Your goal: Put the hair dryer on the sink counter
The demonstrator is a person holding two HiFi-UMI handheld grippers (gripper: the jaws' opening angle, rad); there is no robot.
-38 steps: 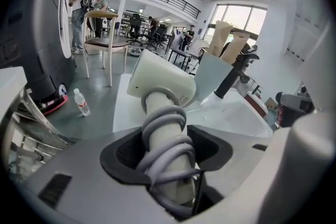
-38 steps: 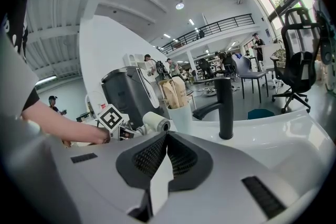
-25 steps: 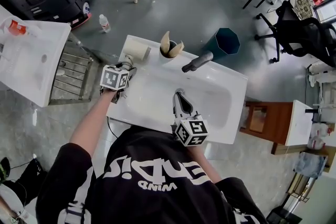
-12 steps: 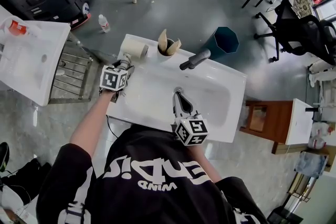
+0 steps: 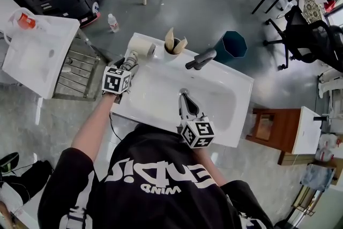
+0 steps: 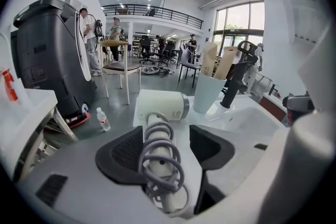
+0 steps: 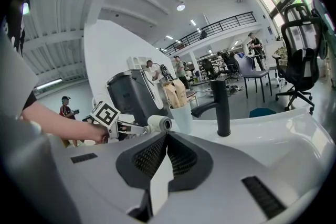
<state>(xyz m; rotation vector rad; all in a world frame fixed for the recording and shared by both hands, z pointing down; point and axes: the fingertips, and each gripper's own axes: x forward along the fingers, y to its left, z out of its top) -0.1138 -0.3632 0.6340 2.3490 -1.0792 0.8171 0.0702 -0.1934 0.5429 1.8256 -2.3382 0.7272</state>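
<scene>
While the cream plastic hair dryer (image 5: 140, 50) lies on the white sink counter (image 5: 236, 79), upper left of centre, the left gripper (image 6: 168, 152) holds its jaws apart around the cord-wrapped handle; the right gripper (image 7: 167, 157) has its jaws together, empty. Likely light, rigid, slippery: grip the handle.

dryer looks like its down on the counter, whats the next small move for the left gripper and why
Probably draw the left gripper straight back off the handle. The hair dryer lies on the sink counter at its back left corner, and the jaws stand apart around the cord-wrapped handle, not clamping it. A straight pull should avoid snagging the cord loops.
</scene>
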